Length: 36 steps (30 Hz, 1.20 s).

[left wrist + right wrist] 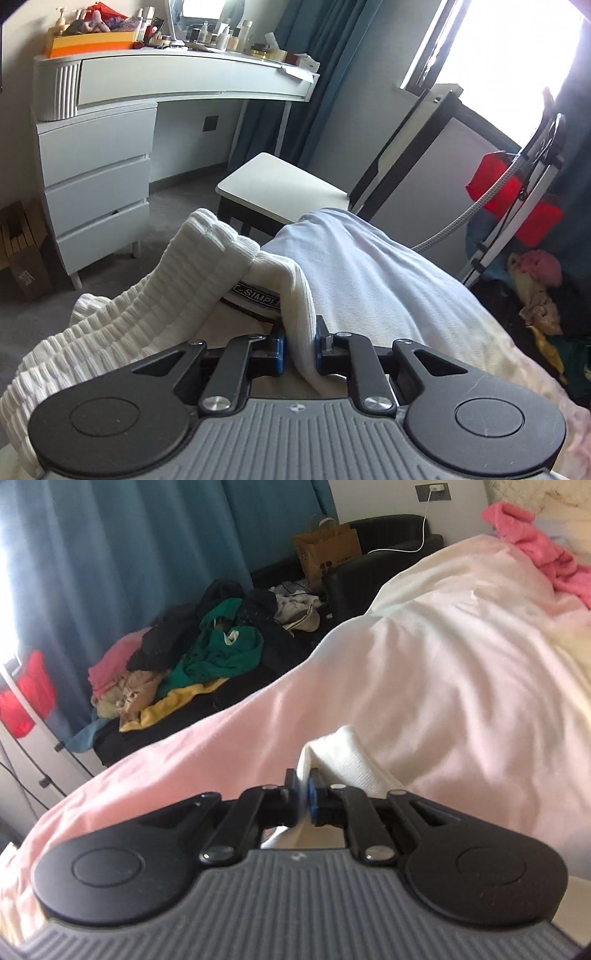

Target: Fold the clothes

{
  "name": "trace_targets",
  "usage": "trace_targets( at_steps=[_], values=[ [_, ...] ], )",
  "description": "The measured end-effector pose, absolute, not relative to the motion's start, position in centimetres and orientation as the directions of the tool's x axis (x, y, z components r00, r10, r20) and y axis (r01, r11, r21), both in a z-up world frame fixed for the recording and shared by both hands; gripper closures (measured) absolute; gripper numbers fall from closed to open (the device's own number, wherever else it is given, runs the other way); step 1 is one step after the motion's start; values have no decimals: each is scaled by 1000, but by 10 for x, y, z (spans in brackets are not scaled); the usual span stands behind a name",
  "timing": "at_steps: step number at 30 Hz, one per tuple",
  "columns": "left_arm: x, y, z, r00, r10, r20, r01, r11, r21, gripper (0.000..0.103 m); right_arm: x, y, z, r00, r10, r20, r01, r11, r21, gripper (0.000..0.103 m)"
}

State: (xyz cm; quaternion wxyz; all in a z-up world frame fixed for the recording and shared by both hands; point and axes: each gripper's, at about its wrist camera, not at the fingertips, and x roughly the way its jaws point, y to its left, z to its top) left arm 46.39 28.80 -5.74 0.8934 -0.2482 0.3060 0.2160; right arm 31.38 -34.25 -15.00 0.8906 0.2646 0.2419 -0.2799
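A white ribbed knit garment (162,291) lies bunched over the edge of the bed, with a printed label showing under a fold. My left gripper (300,349) is shut on a thick fold of it. In the right wrist view my right gripper (303,797) is shut on a thin edge of the same white garment (351,753), which rises just past the fingertips above the pale pink bed sheet (443,657).
A white dressing table (147,96) with drawers and a white-seated chair (280,184) stand beyond the bed. A pile of clothes (192,653) lies on a dark sofa by blue curtains. A pink garment (535,542) lies on the far side of the bed. A red bag (513,195) hangs from a rack.
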Motion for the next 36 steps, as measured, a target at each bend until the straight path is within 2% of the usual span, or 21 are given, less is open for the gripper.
trace_targets(
  at_steps=[3,5,7,8,11,14,16,19,21,24,28,30,32,33,34,35,36],
  values=[
    [433,286,-44,762,187,-620,-476,811,-340,69,284,-343,-139,770,-308,-559,580,701,414,79],
    [413,284,-35,788,155,-596,-433,827,-358,45,264,-343,-131,798,-265,-542,547,697,464,60],
    [392,283,-25,812,122,-571,-389,842,-374,34,243,-344,-123,824,-222,-522,511,689,514,46],
    [378,280,-19,830,86,-551,-344,857,-384,30,233,-344,-119,836,-201,-511,493,684,538,46],
    [329,271,-6,868,20,-496,-268,860,-434,22,195,-343,-110,867,-141,-478,441,662,606,46],
    [285,267,-7,864,-11,-503,-273,830,-486,21,141,-340,-112,877,-95,-470,422,620,662,46],
    [257,271,-20,844,-11,-536,-333,773,-540,21,107,-339,-121,879,-78,-471,429,561,707,46],
    [215,283,-59,865,-106,-490,-328,619,-713,21,57,-338,-150,904,-23,-426,402,380,833,46],
    [209,287,-81,855,-126,-503,-359,557,-749,21,44,-335,-170,908,35,-417,387,310,868,46],
    [221,290,-101,863,-115,-493,-362,540,-760,22,55,-332,-192,891,62,-450,413,299,860,46],
    [257,295,-116,875,-72,-478,-380,508,-773,31,86,-333,-213,873,23,-488,456,322,830,47],
    [275,296,-117,873,-37,-487,-408,492,-769,41,104,-336,-214,886,-9,-464,439,342,831,48],
    [295,296,-116,860,7,-510,-450,480,-753,71,122,-339,-214,899,-41,-436,420,363,832,47],
    [302,299,-115,856,11,-517,-462,464,-756,77,132,-340,-210,897,-57,-439,425,390,817,49],
    [309,301,-114,852,14,-524,-474,448,-758,84,140,-341,-208,892,-68,-446,435,393,810,59],
    [311,305,-111,854,14,-521,-474,433,-767,87,147,-343,-205,888,-79,-454,446,393,804,75],
    [310,307,-104,854,15,-520,-475,430,-768,88,154,-345,-203,883,-89,-461,457,393,798,79]
  ],
)
